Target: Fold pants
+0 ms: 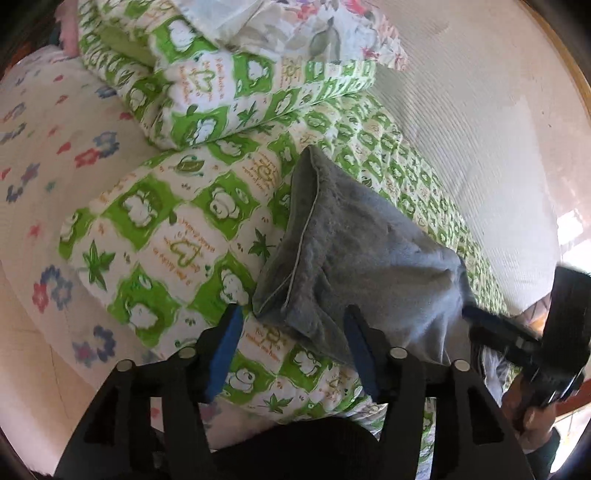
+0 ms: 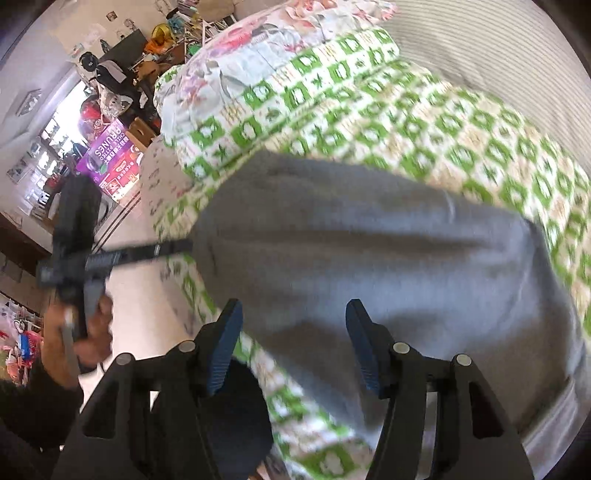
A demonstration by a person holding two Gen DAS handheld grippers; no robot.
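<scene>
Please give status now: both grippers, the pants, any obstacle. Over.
Left gripper open, empty, above pants edge. Right gripper open, empty, over grey pants. Pants folded on green quilt. No obstacle seen.

The bed (image 1: 461,122) is covered by a pale ribbed sheet, bare along its far side. A green-and-white patterned quilt (image 1: 155,236) lies across the bed, bunched in thick rolls, with a second folded layer of the same print stacked behind it. A floral pillow (image 1: 295,26) rests on that stack toward the far edge. A white cover with red and blue flowers (image 1: 44,155) spreads over the bed's left side. The gray pants (image 1: 354,254) lie directly on the quilt, partly folded, reaching toward the near edge.
</scene>
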